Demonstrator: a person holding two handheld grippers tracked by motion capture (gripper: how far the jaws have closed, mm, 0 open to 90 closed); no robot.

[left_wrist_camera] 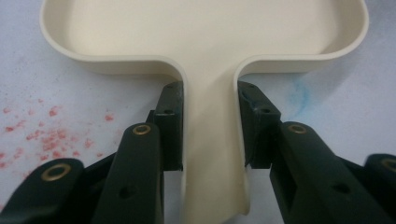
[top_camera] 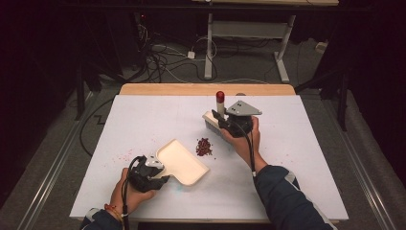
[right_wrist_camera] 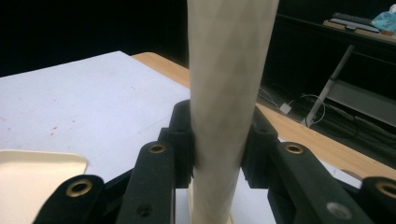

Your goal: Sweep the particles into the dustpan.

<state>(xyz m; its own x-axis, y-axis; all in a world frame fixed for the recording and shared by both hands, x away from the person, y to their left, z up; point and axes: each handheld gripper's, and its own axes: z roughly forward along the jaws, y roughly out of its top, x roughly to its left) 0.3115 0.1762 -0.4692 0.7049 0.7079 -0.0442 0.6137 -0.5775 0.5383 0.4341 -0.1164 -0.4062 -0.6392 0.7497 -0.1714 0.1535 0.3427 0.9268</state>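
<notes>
White cloth covers the table [top_camera: 297, 158], which fills the middle of the high view. Below the centre lies a cream dustpan [top_camera: 184, 163]. The left gripper [top_camera: 160, 173], at the lower left, has its jaws clamped on the dustpan's handle. Right of centre, the right gripper [top_camera: 221, 120] squeezes the handle of a cream brush [top_camera: 213, 120], standing upright. A little pile of red crumbs [top_camera: 204, 146] sits between dustpan and brush.

tongs [left_wrist_camera: 209, 126] clamping cream dustpan [left_wrist_camera: 205, 32] handle
</notes>
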